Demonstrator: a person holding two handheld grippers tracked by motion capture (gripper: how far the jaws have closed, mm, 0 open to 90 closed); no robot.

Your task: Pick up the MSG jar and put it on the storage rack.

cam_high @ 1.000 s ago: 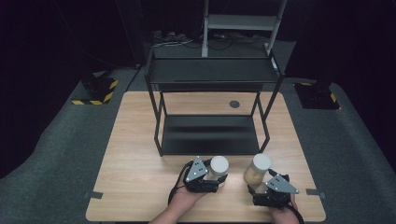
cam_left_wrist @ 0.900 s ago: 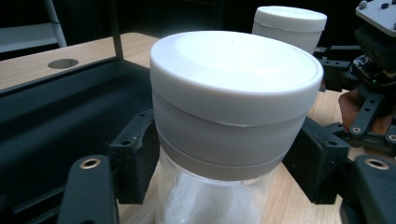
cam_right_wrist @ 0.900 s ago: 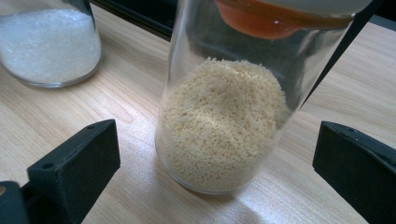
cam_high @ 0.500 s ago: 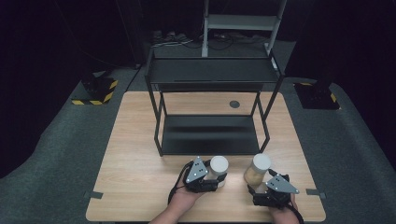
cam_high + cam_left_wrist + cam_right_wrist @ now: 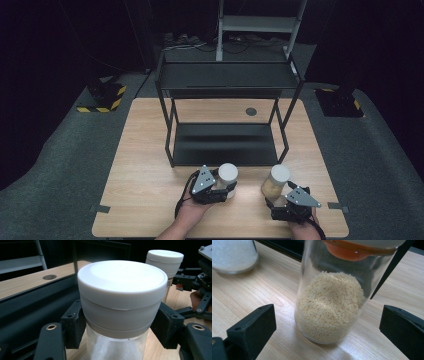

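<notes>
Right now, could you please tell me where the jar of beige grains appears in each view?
High view: the jar of beige grains stands near the table's front edge, right of centre, ahead of the right gripper.
Left gripper view: upper right, behind the white-lidded jar.
Right gripper view: centre, between open jaws.
Shared landmark: the black shelf rack.

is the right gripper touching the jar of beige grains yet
Apart. The right gripper view shows the right gripper with wood visible between each pad and the jar.
</notes>
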